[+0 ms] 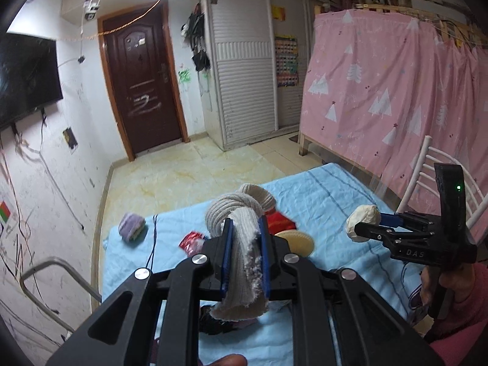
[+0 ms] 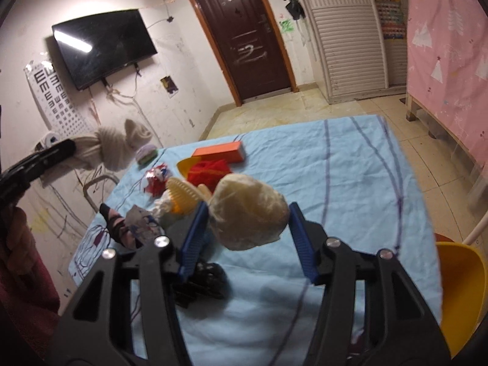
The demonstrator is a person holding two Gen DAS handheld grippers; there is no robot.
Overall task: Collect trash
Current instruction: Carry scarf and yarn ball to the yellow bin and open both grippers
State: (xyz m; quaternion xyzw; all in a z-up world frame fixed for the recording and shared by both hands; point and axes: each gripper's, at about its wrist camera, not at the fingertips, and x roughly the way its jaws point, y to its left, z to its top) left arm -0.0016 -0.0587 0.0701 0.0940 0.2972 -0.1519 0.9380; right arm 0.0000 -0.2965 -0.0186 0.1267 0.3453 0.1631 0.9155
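Trash ball: crumpled pale wad point(image 2: 248, 212) sits between the right gripper point(image 2: 247, 228) jaws, raised above the bed; whether both pads press it I cannot tell.
Left gripper point(image 1: 245, 254): clamped on a knotted cream sock point(image 1: 241, 213), lifted off the sheet.
Surface: light blue sheet point(image 2: 350, 164) strewn with a red wrapper point(image 2: 156, 180), yellow comb point(image 2: 183, 193), orange box point(image 2: 219, 152), purple roll point(image 1: 131, 226).
Floor: beige tiles point(image 1: 189, 170).
Room: brown door point(image 1: 143, 82), wall television point(image 2: 103, 45), louvred wardrobe point(image 1: 244, 70), pink curtain point(image 1: 381, 91).
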